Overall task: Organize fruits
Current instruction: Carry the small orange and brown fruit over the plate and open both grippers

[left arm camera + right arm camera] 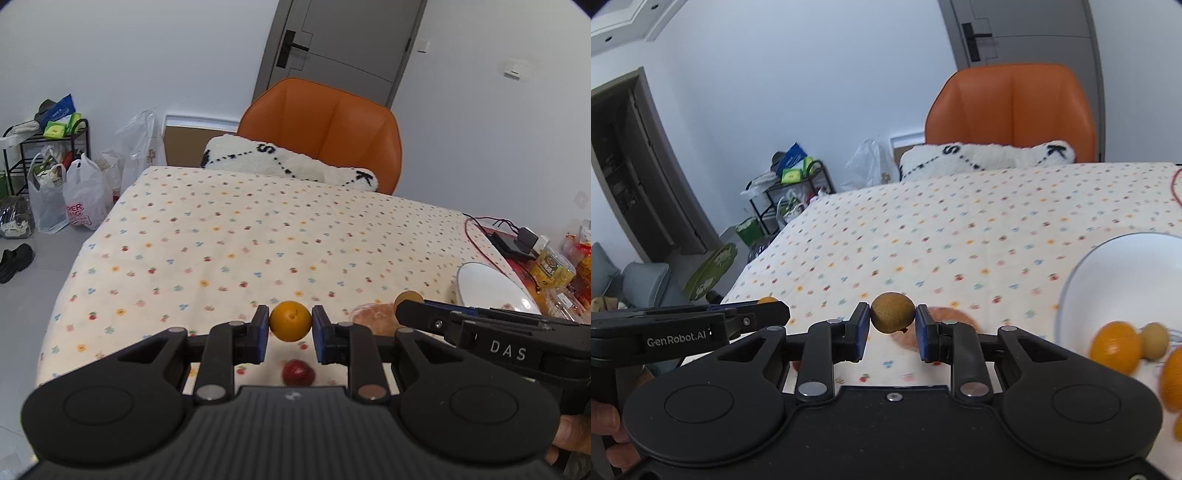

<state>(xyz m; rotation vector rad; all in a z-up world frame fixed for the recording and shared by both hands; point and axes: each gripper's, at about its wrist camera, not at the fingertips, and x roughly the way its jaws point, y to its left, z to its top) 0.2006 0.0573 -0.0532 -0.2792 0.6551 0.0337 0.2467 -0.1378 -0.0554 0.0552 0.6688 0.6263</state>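
Now the left gripper is squeezing an orange, the right gripper a brown fruit; a red fruit is waiting below the left gripper.

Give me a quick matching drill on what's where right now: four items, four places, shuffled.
Items:
1. orange
2. brown fruit
3. red fruit
4. white bowl

Places:
A. lying on the tablecloth
B. in the left hand-held gripper
C. right side of the table
D. in the right hand-held gripper

Pairs: 1-B, 2-D, 3-A, 4-C
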